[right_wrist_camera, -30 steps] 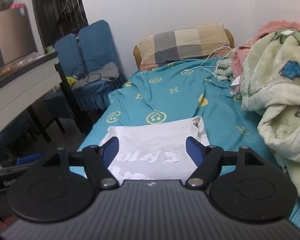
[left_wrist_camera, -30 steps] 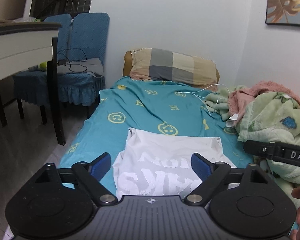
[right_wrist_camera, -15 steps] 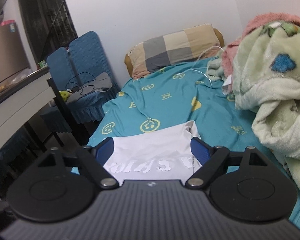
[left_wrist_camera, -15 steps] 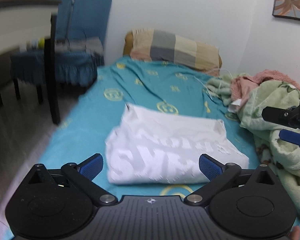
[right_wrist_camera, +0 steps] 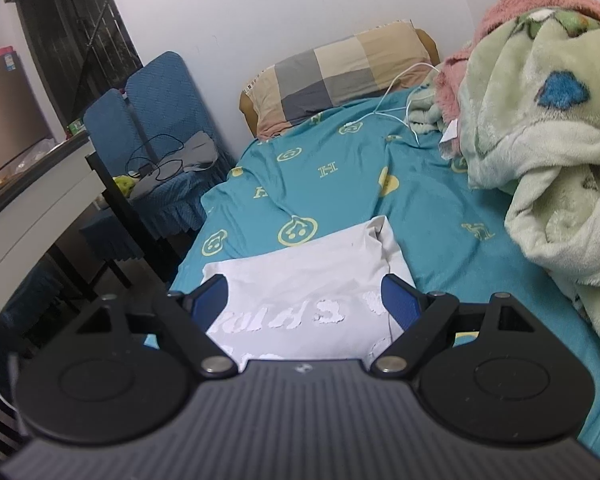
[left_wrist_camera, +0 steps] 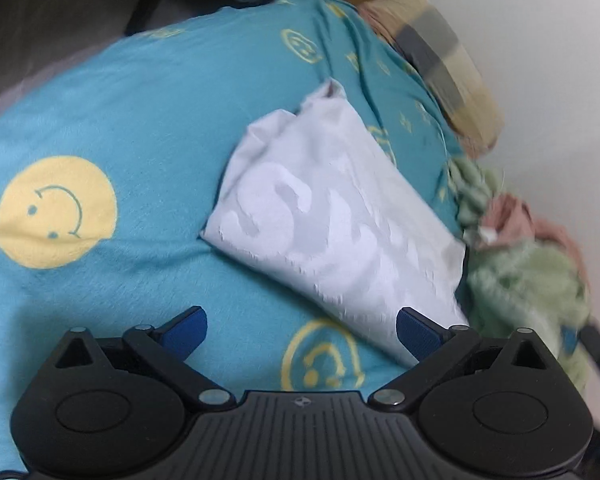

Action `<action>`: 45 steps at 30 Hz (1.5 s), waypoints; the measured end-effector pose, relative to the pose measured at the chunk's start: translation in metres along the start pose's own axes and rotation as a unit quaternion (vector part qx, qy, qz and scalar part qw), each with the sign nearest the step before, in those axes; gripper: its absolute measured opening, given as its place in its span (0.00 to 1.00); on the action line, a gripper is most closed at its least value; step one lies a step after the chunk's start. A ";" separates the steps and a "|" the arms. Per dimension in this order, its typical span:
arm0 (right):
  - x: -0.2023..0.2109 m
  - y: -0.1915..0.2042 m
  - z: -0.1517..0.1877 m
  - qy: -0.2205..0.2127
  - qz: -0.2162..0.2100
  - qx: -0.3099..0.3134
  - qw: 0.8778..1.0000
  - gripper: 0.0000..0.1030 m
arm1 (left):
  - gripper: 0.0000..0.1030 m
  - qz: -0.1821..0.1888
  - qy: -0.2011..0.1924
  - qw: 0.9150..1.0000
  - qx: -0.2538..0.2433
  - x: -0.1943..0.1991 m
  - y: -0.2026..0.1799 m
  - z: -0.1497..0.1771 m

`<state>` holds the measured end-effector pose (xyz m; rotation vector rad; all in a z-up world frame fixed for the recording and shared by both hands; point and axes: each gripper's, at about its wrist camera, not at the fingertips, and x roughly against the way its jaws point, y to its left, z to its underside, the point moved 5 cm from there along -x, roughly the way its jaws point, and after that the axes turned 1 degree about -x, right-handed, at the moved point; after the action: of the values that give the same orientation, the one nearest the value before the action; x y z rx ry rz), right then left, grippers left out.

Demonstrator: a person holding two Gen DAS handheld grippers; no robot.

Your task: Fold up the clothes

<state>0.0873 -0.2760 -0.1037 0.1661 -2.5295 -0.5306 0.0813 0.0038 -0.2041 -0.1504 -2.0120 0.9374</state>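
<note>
- A plain white wall (right_wrist_camera: 300,4) stands behind the bed (right_wrist_camera: 432,208), which wears a teal sheet with yellow prints.
- A checked pillow (right_wrist_camera: 340,76) lies at its head.
- Two blue-covered chairs (right_wrist_camera: 156,92) stand beside a white worktop (right_wrist_camera: 32,208).
- A dark window (right_wrist_camera: 76,36) sits left.

Bedroom, bed (right_wrist_camera: 420,208), pillow (right_wrist_camera: 340,72), blanket (right_wrist_camera: 540,120)

dim, even indoor light; left wrist view tilted and motion-smeared, right wrist view sharper; fisheye bends edges, corners dark.

Left tongs (left_wrist_camera: 302,332) gape above folded white shirt (left_wrist_camera: 336,216) on teal bedsheet (left_wrist_camera: 140,120).
</note>
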 end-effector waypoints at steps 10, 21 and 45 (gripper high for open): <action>-0.017 -0.033 0.010 0.058 -0.062 -0.158 0.984 0.83 | 0.90 0.060 -0.046 0.990 0.117 -0.026 0.013 -0.031; -0.064 -0.058 0.060 0.176 -0.160 -0.422 0.875 0.85 | 0.39 0.079 -0.063 0.985 0.142 -0.030 0.019 -0.048; -0.087 -0.068 0.046 0.081 -0.111 -0.424 0.895 0.35 | 0.24 0.155 -0.074 0.979 0.109 0.016 -0.039 -0.061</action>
<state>0.1368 -0.3031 -0.2093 0.1578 -1.9126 -1.5743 0.1276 0.0172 -0.1480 -0.2867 -2.0395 1.3958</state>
